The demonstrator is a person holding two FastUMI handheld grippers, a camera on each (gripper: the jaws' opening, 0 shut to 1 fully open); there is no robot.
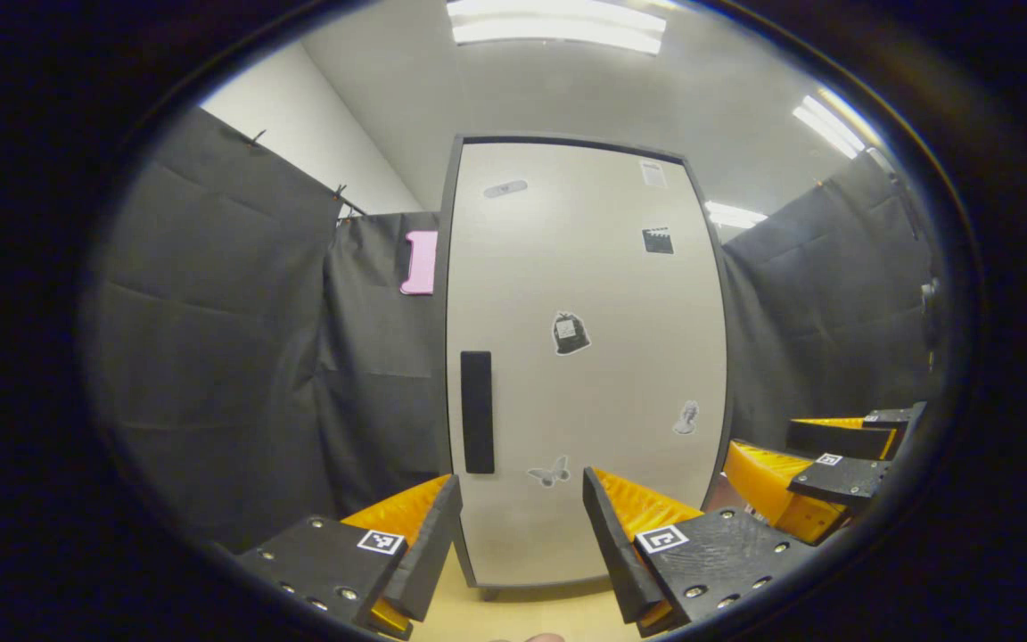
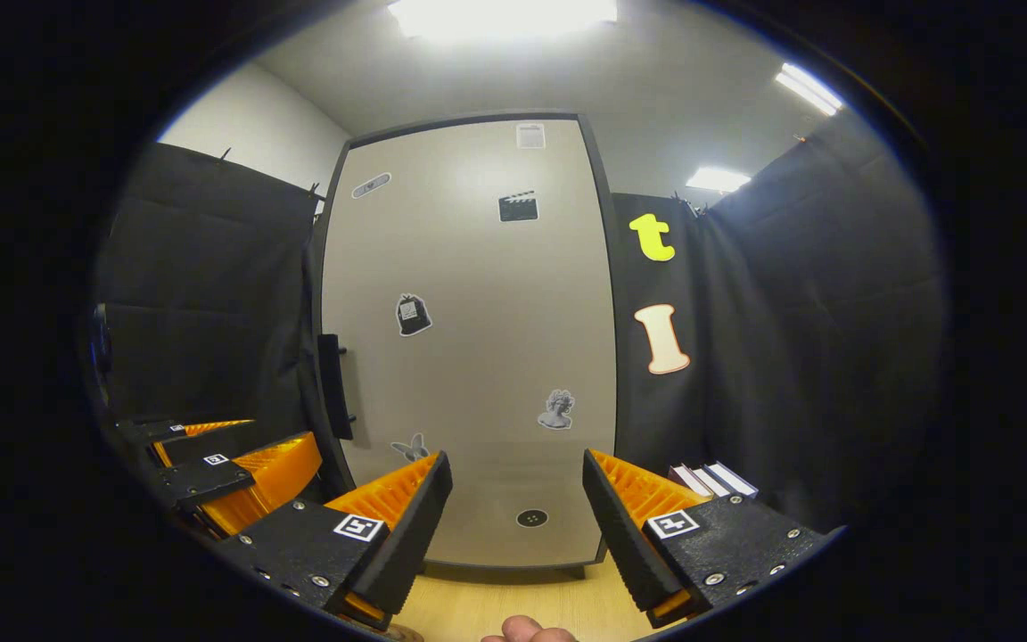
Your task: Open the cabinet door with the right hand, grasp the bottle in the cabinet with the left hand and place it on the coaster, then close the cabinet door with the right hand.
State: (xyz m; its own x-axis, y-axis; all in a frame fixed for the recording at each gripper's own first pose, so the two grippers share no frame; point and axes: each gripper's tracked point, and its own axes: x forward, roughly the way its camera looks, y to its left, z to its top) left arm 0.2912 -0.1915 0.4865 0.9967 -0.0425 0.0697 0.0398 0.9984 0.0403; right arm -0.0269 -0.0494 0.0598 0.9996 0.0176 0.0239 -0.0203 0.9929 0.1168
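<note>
**A:** Where does the cabinet door (image 1: 585, 357) stand?

**B:** It is closed, flat in its dark frame. In the left gripper view it rises straight ahead, with its dark handle (image 1: 477, 411) upright near the door's left edge, about halfway down. Small stickers are scattered over the door, among them a butterfly (image 1: 550, 471) low down, just right of the handle's foot.

**A:** And the left gripper (image 1: 521, 539)?

**B:** Its fingers are spread apart with nothing between them, held in front of the door's lower part, apart from it. The wooden tabletop (image 1: 513, 615) shows below the door's bottom edge.

**A:** The right gripper (image 2: 516, 522)?

**B:** Also released, fingers wide and empty, facing the lower half of the door and not touching it. In the right gripper view the handle sticks out at the door's left edge, and the left gripper shows farther off, left of the handle and low down. In the left gripper view the right gripper appears low, to the right of the door.

**A:** Anything else by the door?

**B:** A few books (image 2: 714, 480) stand just right of the door's lower corner. The bottle cannot be seen; the door is closed.
</note>
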